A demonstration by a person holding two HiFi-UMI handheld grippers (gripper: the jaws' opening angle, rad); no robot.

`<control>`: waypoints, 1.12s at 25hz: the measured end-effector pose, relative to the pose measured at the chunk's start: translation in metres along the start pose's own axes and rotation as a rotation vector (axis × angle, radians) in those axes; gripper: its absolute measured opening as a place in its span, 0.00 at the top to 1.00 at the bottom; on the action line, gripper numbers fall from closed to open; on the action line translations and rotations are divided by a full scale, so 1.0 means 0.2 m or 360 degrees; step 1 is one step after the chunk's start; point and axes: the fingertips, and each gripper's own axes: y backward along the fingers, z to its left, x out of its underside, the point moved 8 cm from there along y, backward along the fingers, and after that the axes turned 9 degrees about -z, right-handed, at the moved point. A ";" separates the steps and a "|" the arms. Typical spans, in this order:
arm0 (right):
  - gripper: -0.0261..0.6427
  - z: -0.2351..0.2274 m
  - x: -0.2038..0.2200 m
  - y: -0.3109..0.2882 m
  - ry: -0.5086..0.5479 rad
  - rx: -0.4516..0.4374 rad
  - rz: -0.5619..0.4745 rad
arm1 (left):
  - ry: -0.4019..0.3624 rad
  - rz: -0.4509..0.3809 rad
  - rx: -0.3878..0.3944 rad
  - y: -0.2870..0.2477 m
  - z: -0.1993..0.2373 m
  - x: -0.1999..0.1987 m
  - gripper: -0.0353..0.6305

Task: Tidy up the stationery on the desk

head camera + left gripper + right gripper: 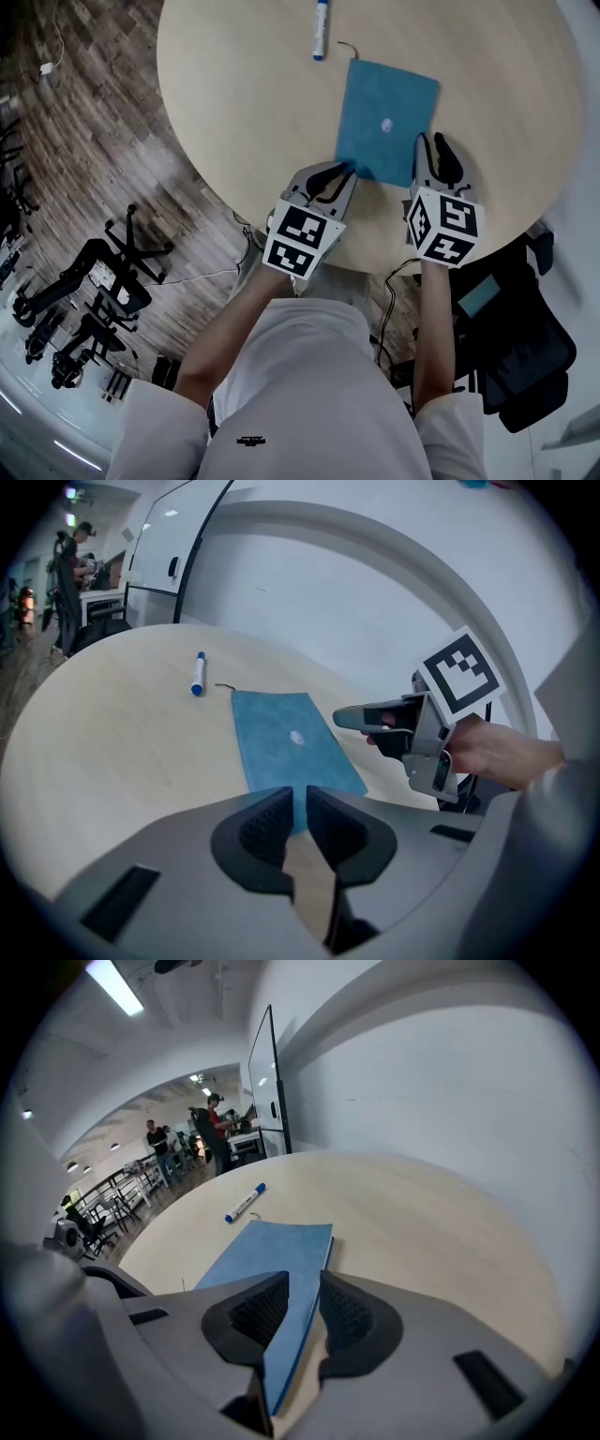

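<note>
A blue notebook (387, 120) (281, 728) (272, 1251) lies on the round wooden table (244, 103), near its front edge. My left gripper (342, 173) (294, 808) is shut on the notebook's near left corner, with blue cover showing in the narrow gap between its pads. At the near right corner my right gripper (433, 155) (304, 1302) is shut on the notebook's edge, and the cover runs up between its pads. A blue and white marker (320, 28) (198, 673) (246, 1202) lies loose beyond the notebook's far left corner.
A thin dark cord (347, 46) pokes out at the notebook's far corner. Black chairs and stands (94, 281) are on the wooden floor to the left, and a black chair (516, 337) is by my right side. People (211, 1129) are far back in the room.
</note>
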 end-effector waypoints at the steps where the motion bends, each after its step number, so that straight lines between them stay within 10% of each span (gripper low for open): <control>1: 0.78 0.01 0.00 0.01 -0.0009 -0.0010 -0.0012 | 0.0001 -0.0012 -0.0015 0.01 0.01 -0.01 0.87; 28: 0.91 0.63 -0.29 -0.13 -0.0021 -0.0266 -0.0157 | 0.0111 -0.0232 -0.0230 0.45 0.47 -0.26 0.91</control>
